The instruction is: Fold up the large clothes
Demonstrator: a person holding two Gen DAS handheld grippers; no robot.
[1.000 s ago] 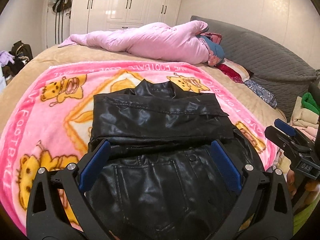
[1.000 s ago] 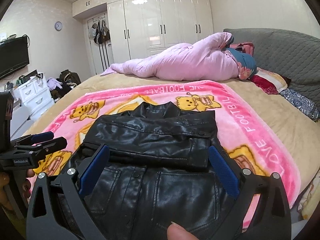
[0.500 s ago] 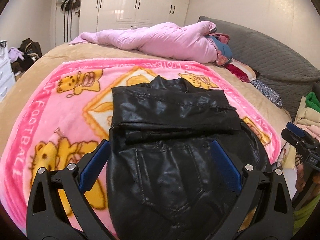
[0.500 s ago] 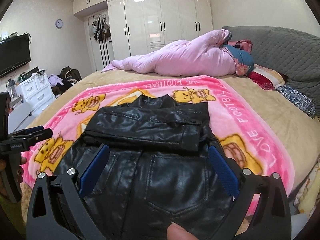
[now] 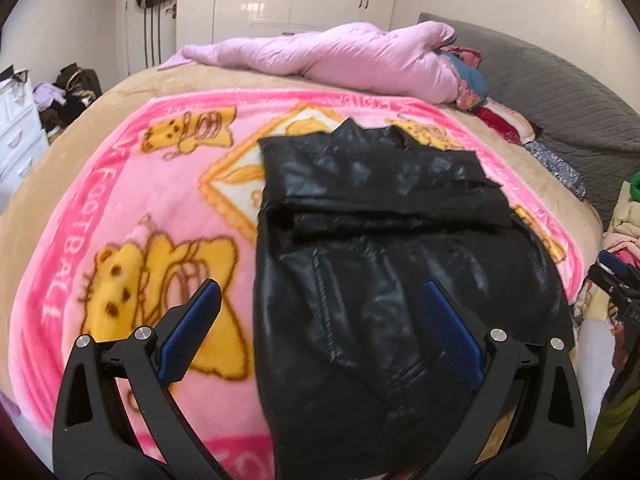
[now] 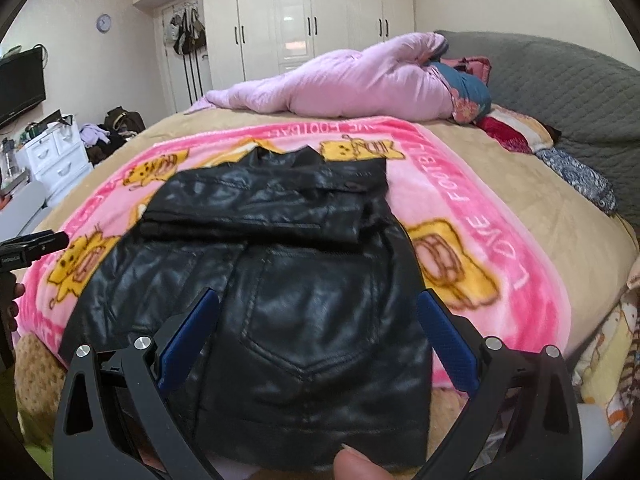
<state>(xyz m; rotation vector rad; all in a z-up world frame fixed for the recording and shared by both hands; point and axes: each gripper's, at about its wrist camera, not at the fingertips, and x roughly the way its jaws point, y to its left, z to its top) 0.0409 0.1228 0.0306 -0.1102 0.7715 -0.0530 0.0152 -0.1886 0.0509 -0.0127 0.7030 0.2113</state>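
Observation:
A black leather jacket [image 5: 380, 248] lies partly folded on a pink cartoon blanket [image 5: 120, 208] on the bed, its sleeves laid across its upper half. It also shows in the right wrist view [image 6: 288, 264]. My left gripper [image 5: 320, 320] is open and empty, above the jacket's near left edge. My right gripper [image 6: 320, 320] is open and empty, above the jacket's near hem. The left gripper's tip [image 6: 32, 244] shows at the left edge of the right wrist view, and the right gripper's tip [image 5: 612, 276] at the right edge of the left wrist view.
A pink quilt [image 6: 340, 80] lies across the far side of the bed beside a grey headboard cushion [image 6: 560, 92]. White wardrobes [image 6: 312, 20] line the back wall. White drawers [image 6: 56, 156] stand at the left. Stacked clothes [image 5: 624, 220] sit at the bed's right edge.
Both grippers have pulled back toward the near edge of the bed. The left one has also shifted left, so the jacket sits further right in its view. The jacket has not moved.

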